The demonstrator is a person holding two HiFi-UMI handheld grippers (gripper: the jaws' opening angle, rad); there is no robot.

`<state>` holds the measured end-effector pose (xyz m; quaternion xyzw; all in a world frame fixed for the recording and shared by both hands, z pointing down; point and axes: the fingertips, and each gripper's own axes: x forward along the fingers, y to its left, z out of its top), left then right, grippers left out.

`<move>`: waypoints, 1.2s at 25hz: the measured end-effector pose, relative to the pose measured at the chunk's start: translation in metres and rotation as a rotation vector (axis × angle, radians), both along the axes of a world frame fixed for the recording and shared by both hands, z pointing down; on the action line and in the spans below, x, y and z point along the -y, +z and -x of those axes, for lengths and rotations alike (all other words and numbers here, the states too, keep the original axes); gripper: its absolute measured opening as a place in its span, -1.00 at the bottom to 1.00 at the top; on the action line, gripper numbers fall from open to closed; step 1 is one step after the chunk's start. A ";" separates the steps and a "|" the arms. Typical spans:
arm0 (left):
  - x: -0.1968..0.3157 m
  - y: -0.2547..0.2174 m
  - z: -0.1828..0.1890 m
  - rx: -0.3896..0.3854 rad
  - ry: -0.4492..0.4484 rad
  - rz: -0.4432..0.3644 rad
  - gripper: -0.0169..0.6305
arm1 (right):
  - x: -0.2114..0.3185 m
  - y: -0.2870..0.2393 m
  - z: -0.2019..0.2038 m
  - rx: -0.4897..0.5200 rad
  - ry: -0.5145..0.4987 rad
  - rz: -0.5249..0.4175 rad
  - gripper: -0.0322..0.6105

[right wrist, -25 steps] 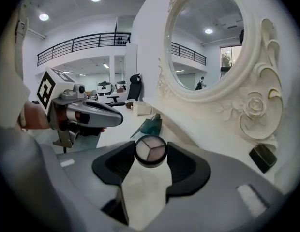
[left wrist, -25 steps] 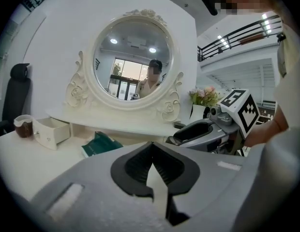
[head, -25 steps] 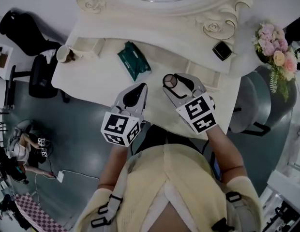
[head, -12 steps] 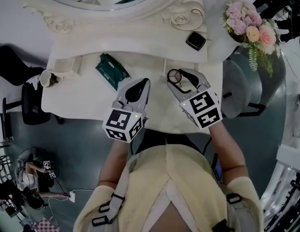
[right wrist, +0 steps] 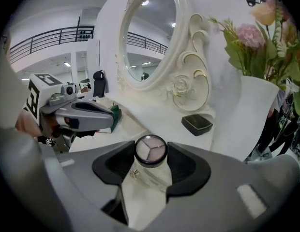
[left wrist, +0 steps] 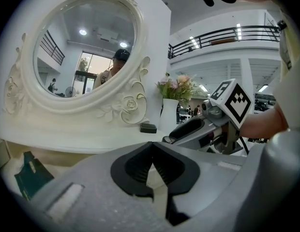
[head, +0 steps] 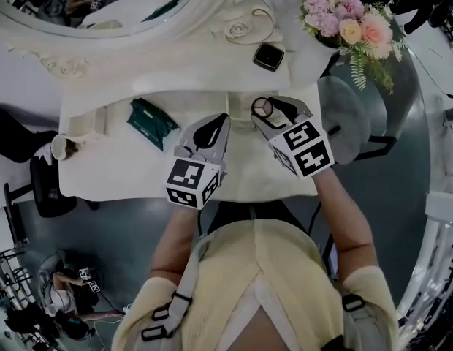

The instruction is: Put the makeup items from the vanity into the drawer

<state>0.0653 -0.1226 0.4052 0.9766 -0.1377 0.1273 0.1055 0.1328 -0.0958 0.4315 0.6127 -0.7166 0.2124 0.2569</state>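
Note:
My right gripper is shut on a small round compact with a pale three-part pan, held above the front of the white vanity top. The left gripper hovers just to its left, shut with nothing between its jaws; its tips meet. A dark green packet lies flat on the vanity left of the left gripper. A black square compact sits on the raised shelf under the mirror, beyond the right gripper. No open drawer shows in any view.
A vase of pink flowers stands at the vanity's right end. The oval mirror rises at the back. A cup sits at the far left edge. A grey chair stands to the right of the vanity.
The head view has swung, so the vanity and flowers now sit further left in the picture. Both grippers stay side by side over the vanity front, the round compact still held in the right one.

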 end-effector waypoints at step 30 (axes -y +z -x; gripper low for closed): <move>0.023 0.013 -0.013 0.053 0.065 -0.013 -0.95 | 0.015 0.061 -0.027 0.108 0.134 0.487 -0.23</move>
